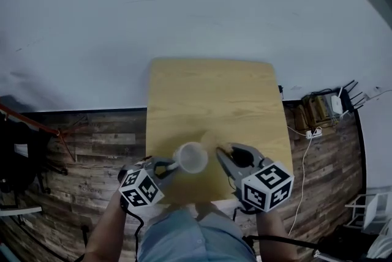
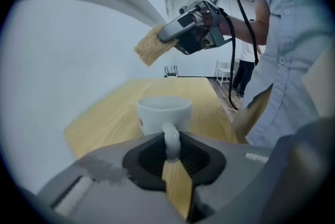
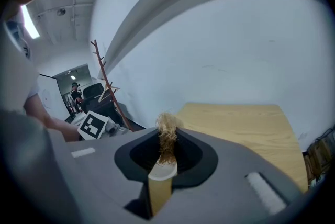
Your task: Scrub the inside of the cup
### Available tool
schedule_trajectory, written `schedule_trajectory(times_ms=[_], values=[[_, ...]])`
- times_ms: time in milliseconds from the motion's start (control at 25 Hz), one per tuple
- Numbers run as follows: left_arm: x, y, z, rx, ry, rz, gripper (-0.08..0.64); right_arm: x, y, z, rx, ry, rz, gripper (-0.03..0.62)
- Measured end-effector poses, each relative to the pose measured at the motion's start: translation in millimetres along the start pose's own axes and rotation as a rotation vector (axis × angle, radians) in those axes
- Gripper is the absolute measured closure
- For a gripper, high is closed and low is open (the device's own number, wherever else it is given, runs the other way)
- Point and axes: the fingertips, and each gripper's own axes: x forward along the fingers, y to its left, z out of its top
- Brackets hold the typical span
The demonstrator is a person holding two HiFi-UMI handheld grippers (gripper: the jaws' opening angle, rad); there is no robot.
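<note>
A white cup (image 1: pixel 193 157) stands upright near the front edge of the wooden table (image 1: pixel 211 92). In the left gripper view the cup (image 2: pixel 163 112) sits just beyond the jaws. My left gripper (image 2: pixel 171 154) is shut on its handle (image 2: pixel 171 140). My right gripper (image 1: pixel 224 153) hovers to the right of the cup, above rim height. It is shut on a tan fibrous scrub pad (image 2: pixel 152 46), which sticks out past the fingertips. In the right gripper view the pad (image 3: pixel 167 135) shows as frayed fibres pinched between the jaws of the gripper (image 3: pixel 166 159). The cup's inside is hidden in both gripper views.
The table's far half is bare wood. Plank flooring lies on both sides, with cables and a power strip (image 1: pixel 315 131) on the right. A coat rack (image 3: pixel 104 81) stands by the wall. Another person (image 2: pixel 245 68) stands far off beyond the table.
</note>
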Motion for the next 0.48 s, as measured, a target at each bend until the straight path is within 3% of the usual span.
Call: schedule_trajectory(times_ms=[480], values=[[1, 2, -16, -0.103, -0.151, -0.012, 0.488, -14, 18, 20, -0.069, -0.099, -0.116, 0.534]])
